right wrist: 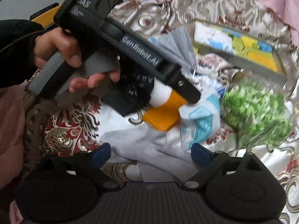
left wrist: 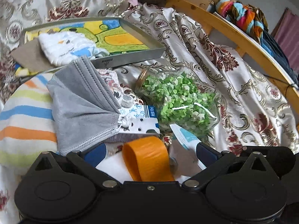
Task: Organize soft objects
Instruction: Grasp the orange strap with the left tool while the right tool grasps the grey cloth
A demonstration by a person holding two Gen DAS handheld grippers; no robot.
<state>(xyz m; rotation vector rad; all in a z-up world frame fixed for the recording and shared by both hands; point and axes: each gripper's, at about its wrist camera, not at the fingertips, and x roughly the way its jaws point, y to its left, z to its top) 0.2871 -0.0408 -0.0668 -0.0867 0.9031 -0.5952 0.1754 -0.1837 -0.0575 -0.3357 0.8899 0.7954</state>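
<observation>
Brocade bedspread (left wrist: 214, 59) cluttered; left tool (left wrist: 149, 153) open by grey mask (left wrist: 82, 112); right tool (right wrist: 151, 154) open, empty.

Open bed cover (left wrist: 233, 85): free satin to the right of the green bag, up to the wooden rail (left wrist: 220, 24).
Green bag (left wrist: 179, 100): bulky, blocks the middle.
Grey mask (left wrist: 82, 108): stands up on the left and hides what lies behind it.
Tray (left wrist: 130, 59): its wall closes the far side.
Left tool (right wrist: 186, 91): its body crosses over the pile, in the way of the right tool (right wrist: 151, 153).
</observation>
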